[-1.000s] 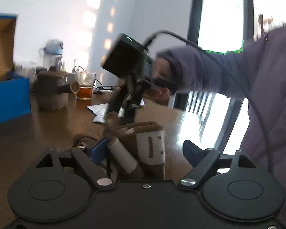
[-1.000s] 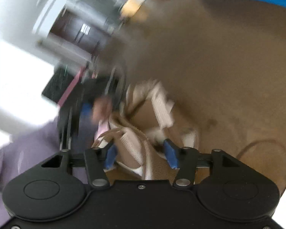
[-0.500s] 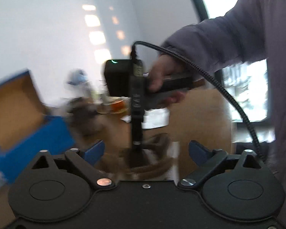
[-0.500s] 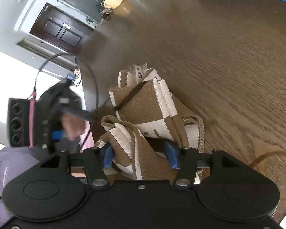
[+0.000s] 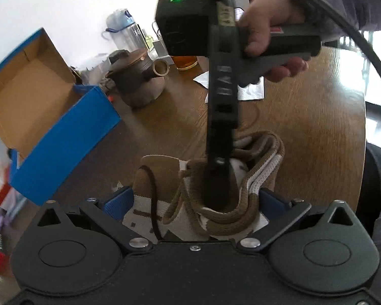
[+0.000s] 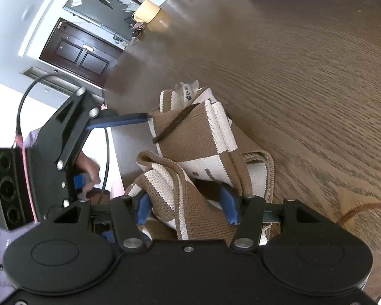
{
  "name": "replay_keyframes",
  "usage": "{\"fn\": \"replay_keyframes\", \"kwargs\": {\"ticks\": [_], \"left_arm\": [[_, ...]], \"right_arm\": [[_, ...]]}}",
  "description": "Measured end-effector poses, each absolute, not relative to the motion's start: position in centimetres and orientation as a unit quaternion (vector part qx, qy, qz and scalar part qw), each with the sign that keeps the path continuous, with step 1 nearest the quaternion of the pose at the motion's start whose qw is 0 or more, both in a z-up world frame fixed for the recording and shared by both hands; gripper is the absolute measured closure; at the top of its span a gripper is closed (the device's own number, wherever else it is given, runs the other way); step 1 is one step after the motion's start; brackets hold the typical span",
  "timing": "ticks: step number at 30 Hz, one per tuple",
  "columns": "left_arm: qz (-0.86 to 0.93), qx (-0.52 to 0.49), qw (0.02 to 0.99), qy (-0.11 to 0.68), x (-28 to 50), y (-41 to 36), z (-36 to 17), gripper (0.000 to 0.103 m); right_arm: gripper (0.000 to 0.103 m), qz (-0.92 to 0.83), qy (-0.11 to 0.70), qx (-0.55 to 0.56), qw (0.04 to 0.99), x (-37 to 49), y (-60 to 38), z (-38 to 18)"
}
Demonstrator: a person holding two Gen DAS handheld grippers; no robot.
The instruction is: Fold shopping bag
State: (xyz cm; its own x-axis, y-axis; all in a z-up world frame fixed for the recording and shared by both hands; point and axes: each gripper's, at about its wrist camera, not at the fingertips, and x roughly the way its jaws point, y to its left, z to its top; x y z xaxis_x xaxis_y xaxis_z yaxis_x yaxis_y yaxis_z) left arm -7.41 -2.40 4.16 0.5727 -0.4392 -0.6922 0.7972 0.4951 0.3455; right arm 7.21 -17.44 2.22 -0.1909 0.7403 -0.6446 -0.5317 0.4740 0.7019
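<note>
The shopping bag [image 6: 190,152] sits bunched on the wooden table [image 6: 317,76]. The right gripper [image 6: 186,207] squeezes a fold of it between its 2 blue pads. The left gripper [image 5: 194,199] is wide apart, with the bag between its fingers but not pinched. The bag is brown and white, with looped handles. The right hand [image 5: 266,35] tilts its gripper down.
</note>
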Motion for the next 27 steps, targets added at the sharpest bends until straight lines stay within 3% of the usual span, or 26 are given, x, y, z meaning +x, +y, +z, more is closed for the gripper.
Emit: {"fn": "replay_keyframes", "kwargs": {"ticks": [15, 22, 27], "left_arm": [[-0.399, 0.473, 0.748, 0.239, -7.9, -5.4, 4.5, 0.000], [-0.422, 0.418, 0.745, 0.304, -4.6, -4.7, 4.4, 0.000], [-0.438, 0.401, 0.744, 0.306, -3.7, -3.9, 4.3, 0.000]], "right_arm": [[0.045, 0.526, 0.575, 0.060, 0.624, 8.0, -16.8, 2.8], [0.046, 0.533, 0.570, 0.032, 0.625, 8.0, -16.3, 3.3], [0.046, 0.530, 0.566, 0.021, 0.631, 8.5, -15.6, 3.7]]}}
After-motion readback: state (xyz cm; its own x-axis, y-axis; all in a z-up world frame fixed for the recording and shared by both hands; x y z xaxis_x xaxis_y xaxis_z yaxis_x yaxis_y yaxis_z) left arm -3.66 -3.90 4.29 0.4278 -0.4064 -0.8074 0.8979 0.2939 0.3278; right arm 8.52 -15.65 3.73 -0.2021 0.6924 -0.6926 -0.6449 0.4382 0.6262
